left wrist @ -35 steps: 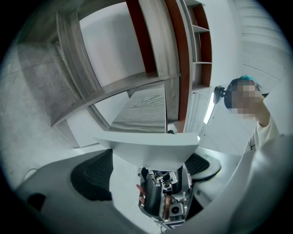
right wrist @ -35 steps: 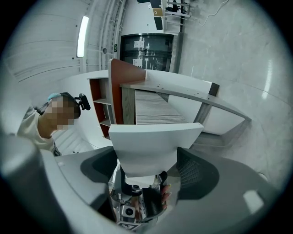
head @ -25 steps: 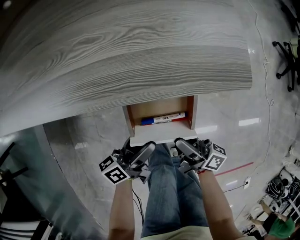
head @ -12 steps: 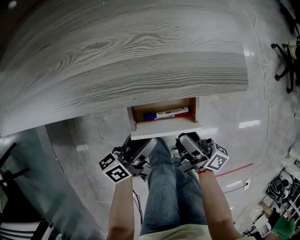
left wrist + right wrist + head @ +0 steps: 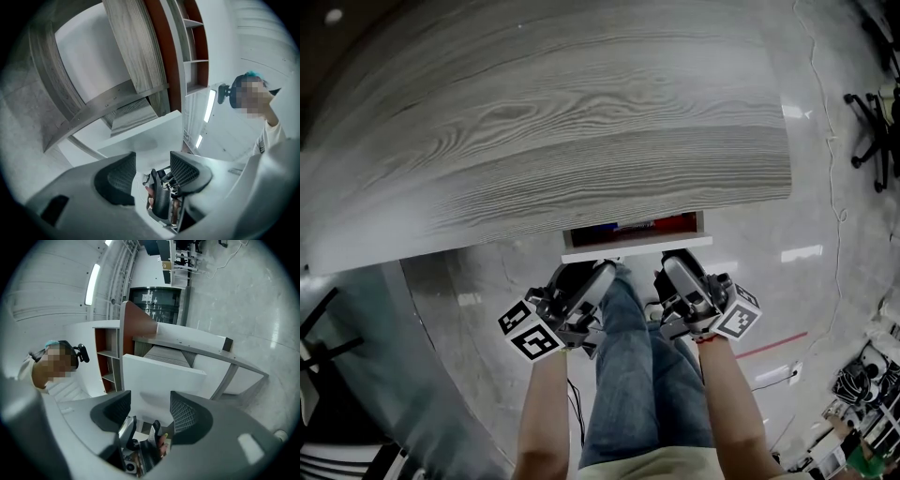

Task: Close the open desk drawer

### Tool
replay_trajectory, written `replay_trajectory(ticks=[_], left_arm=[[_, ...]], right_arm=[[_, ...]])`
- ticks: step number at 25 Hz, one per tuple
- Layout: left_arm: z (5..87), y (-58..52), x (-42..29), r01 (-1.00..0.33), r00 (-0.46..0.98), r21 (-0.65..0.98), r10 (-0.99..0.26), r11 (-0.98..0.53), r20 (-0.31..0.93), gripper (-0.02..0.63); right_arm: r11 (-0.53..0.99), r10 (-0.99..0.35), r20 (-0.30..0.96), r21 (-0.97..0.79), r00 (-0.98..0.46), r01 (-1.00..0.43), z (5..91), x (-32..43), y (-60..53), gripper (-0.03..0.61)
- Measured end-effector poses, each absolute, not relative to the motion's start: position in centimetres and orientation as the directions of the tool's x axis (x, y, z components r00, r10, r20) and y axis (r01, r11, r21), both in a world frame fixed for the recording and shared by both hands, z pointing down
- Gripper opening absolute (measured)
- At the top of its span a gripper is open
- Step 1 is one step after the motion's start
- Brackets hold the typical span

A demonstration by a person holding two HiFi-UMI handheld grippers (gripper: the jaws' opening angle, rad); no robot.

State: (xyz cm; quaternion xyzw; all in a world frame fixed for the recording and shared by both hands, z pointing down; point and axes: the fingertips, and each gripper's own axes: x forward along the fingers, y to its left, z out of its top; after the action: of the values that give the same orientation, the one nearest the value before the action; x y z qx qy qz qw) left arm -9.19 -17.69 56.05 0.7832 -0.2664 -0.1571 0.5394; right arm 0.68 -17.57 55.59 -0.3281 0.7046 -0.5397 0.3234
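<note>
The drawer (image 5: 636, 247) jutted slightly past the tabletop's (image 5: 581, 141) 6 o'clock edge, long axis 9-to-3, front facing 6. Spread, empty, just narrowing, the left claw (image 5: 598, 281) and right claw (image 5: 679, 272) sat beside its front.

The desk top (image 5: 581, 122) shows matt grey wood grain; the drawer front (image 5: 637, 247) is smooth white; the floor (image 5: 825, 281) is glossy and marbled.

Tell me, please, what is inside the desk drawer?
Only a narrow strip of the drawer shows: a pen with a blue end lies there. The desktop covers the rest of the inside.
</note>
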Motion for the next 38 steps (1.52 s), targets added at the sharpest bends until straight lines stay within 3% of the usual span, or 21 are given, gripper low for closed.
replay_trajectory(ticks=[6,15,22,32,38], left_arm=[[55.7,-18.4,-8.8,-0.249,0.816,0.928,-0.577,-0.278,0.045,0.218],[56.3,-20.6,-9.1,-0.272,0.806,0.930,-0.587,-0.247,0.080,0.161],[57.6,-23.1,-9.5,-0.364,0.791,0.902,-0.587,-0.230,0.169,0.053],[57.9,-26.0,-10.0,-0.418,0.763,0.881,-0.612,-0.222,0.208,-0.002],[58.3,-27.1,-10.2,-0.439,0.747,0.873,-0.626,-0.212,0.223,-0.003]], right_arm=[[0.193,-0.823,-0.092,-0.973,-0.561,-0.123,55.3,1.1,-18.6,0.255],[0.175,-0.836,-0.068,-0.974,-0.545,-0.147,55.7,1.1,-20.8,0.202],[0.120,-0.861,-0.006,-0.974,-0.509,-0.192,56.8,1.2,-22.9,0.128],[0.054,-0.888,0.061,-0.971,-0.455,-0.234,57.8,1.1,-25.5,0.033],[0.033,-0.904,0.073,-0.970,-0.421,-0.240,58.2,1.6,-27.0,-0.008]])
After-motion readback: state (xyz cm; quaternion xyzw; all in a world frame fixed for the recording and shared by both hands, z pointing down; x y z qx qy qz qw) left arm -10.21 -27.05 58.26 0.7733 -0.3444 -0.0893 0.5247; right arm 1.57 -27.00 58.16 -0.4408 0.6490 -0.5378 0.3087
